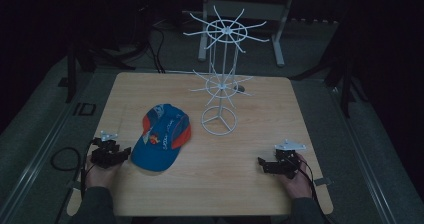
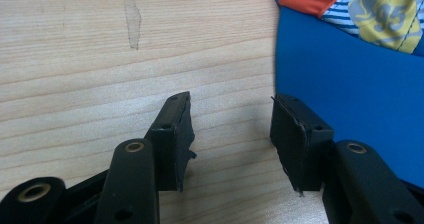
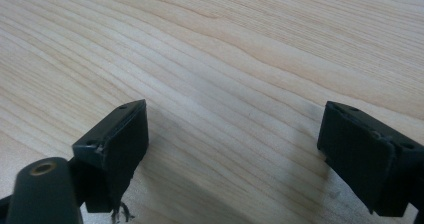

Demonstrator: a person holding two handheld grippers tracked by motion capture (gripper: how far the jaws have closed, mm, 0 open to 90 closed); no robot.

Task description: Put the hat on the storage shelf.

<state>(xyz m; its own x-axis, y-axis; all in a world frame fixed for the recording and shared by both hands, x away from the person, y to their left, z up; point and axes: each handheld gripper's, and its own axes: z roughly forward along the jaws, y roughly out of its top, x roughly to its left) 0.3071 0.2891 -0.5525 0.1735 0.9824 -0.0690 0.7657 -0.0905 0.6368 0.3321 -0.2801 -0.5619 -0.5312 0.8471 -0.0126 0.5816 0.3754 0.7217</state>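
While both grippers rest low near the table's (image 1: 260,194) near edge, nothing has yet been picked up, so the work appears to stand at its very start. Left gripper (image 1: 121,153), towards the near left corner: jaws part-open with bare wood between them in the left gripper view (image 2: 231,129), its right-hand jaw just beside the brim of the blue baseball cap (image 2: 350,84); whether that jaw touches the brim cannot be told. Right gripper (image 1: 263,164), towards the near right corner: jaws spread wide over bare wood grain (image 3: 232,149), holding nothing, well apart from the cap. Cap (image 1: 162,136): lying flat, left of centre, orange side panel towards the middle, brim towards the near edge. White wire display rack (image 1: 222,79): upright beyond the cap towards the far edge, its two tiers of spokes unoccupied. Judged remaining: grasp the cap, lift it, carry it to the rack and hang it on a spoke
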